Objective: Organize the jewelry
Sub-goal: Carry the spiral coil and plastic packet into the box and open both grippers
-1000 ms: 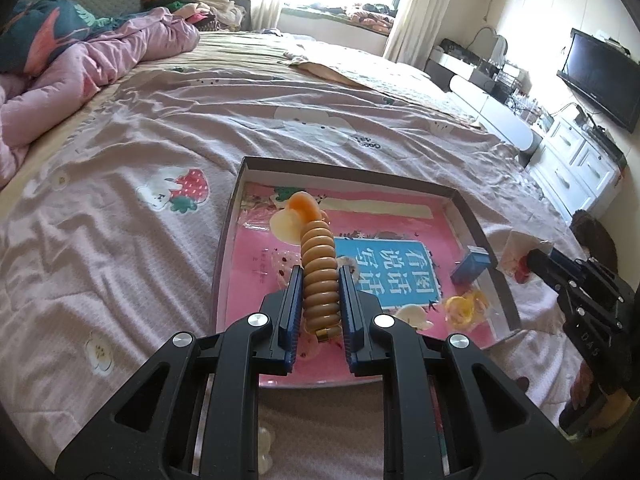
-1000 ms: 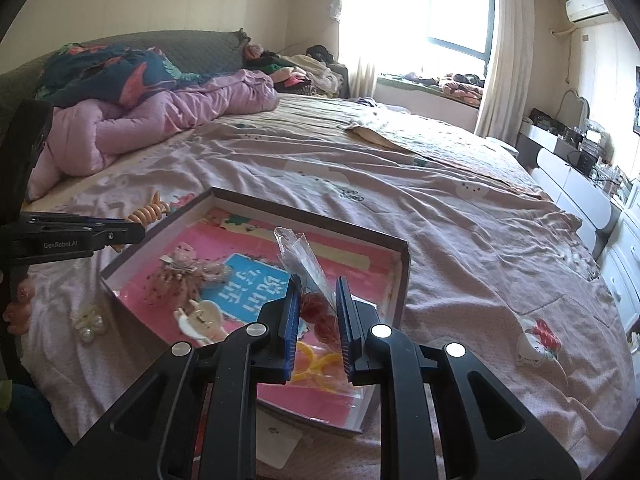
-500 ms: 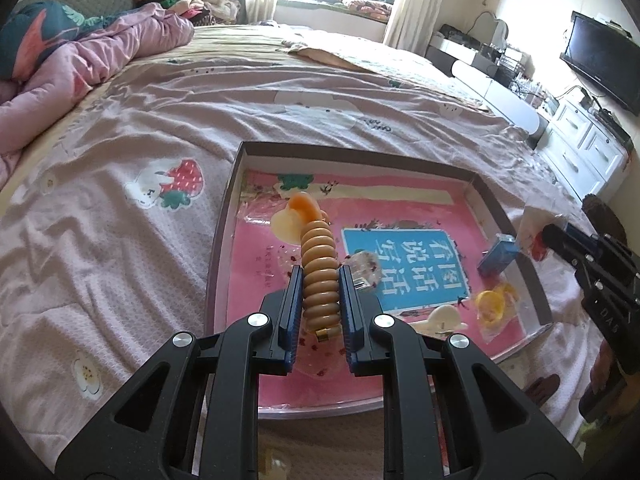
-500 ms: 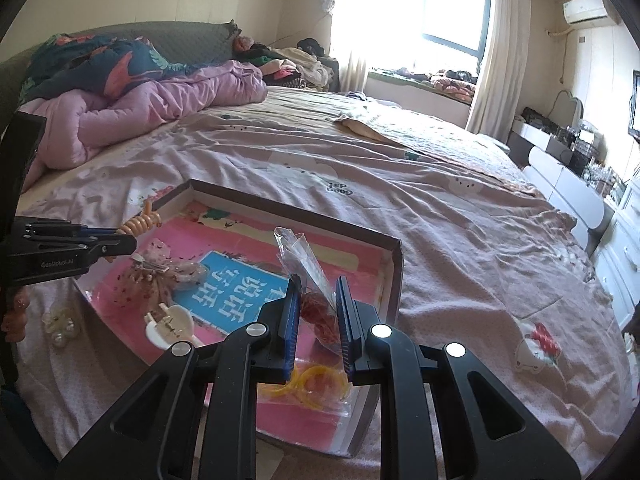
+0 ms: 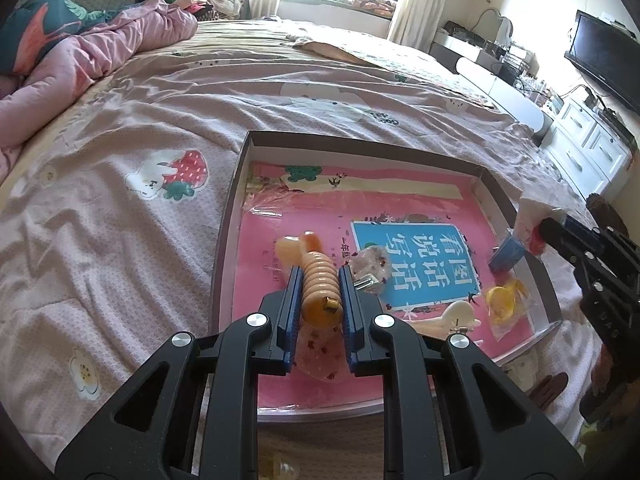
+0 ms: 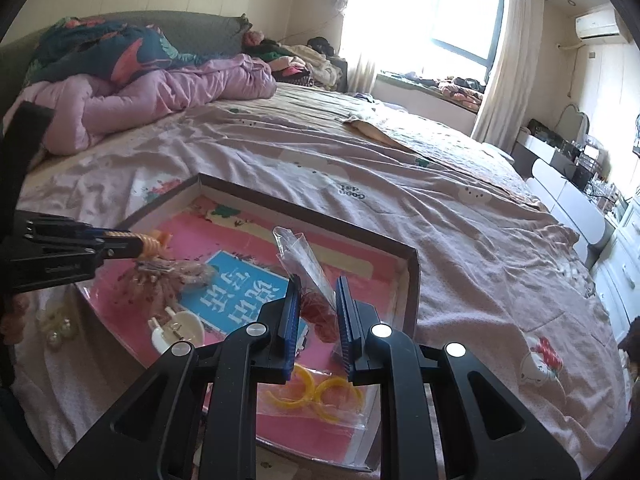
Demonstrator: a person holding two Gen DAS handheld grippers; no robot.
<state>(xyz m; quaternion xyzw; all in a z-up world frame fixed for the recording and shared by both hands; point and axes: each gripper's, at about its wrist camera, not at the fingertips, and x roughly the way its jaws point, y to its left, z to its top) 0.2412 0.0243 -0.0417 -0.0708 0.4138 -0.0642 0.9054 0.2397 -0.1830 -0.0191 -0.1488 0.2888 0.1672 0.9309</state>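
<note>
Both tongs were pinching loads: the left gripper [image 5: 320, 294] clamped an orange ribbed clip [image 5: 318, 284], the right gripper [image 6: 318, 312] a clear bag [image 6: 308, 276] of red pieces. Over the last second both had sunk closer to the tray [image 5: 228, 216] on the bed [image 5: 120, 220], so set-down looked near. Beneath lay a tulle bow [image 6: 168, 276], a white clip [image 6: 178, 326] and yellow hoops [image 6: 316, 394], crowding the landing spots.

Partly hidden items around a shallow cardboard box [image 5: 496, 196] on a bed.
The right gripper [image 6: 317, 304] covers part of a bagged pair of yellow hoops [image 6: 316, 394]; its clear bag's [image 6: 308, 276] red contents are indistinct. Pale beads [image 5: 282, 470] are cut off by the lower edge.
</note>
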